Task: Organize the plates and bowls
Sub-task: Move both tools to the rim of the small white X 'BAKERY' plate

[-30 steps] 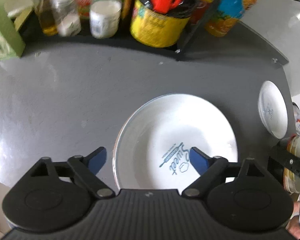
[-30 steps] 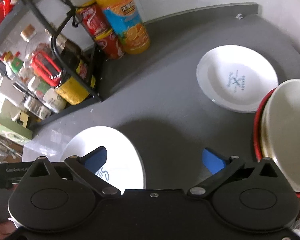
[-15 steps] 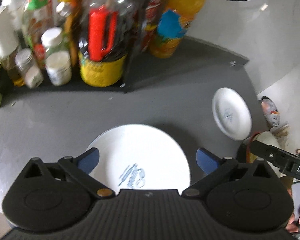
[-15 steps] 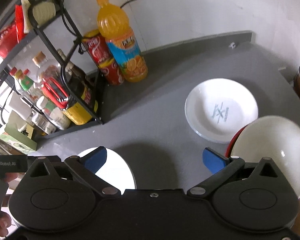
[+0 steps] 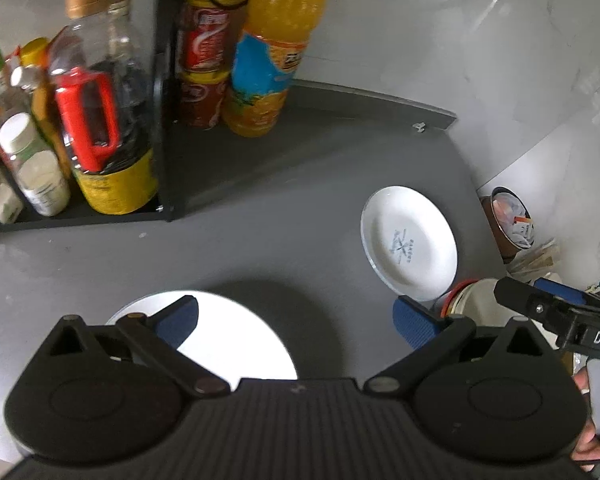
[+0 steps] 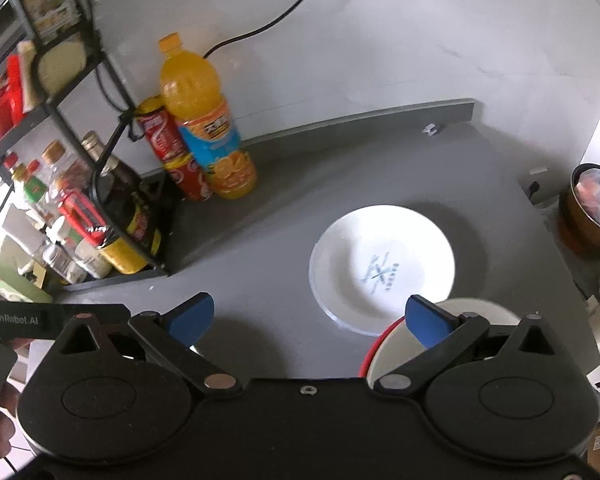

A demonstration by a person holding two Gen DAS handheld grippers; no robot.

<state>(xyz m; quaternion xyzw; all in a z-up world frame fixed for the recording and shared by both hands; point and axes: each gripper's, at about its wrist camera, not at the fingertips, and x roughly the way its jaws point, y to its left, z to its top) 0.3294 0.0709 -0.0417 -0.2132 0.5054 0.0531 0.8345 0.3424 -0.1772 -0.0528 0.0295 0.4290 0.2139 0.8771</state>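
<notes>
Both tools raised above the desk [image 6: 260, 240], nothing in contact.

Left gripper [image 5: 296, 322]: jaws spread wide, empty. Large white plate [image 5: 236, 336] lies directly under it, partly hidden by the body.

Right gripper [image 6: 308, 316]: also wide open, empty. Stacked bowls [image 6: 384, 344], white inside a red-rimmed one, sit just beneath its right finger.

Further out: small printed plate [image 6: 380, 268] flat on the desk, its near rim seemingly touching the bowl stack.

Judgement: approach phase, no stacking done. For a clean pick, come down on a plate rim with one finger under the lip, level. Avoid nudging the bowls; glazed ware likely slips.

Far back: orange bottle [image 6: 204, 120], cans, shelf rack.
</notes>
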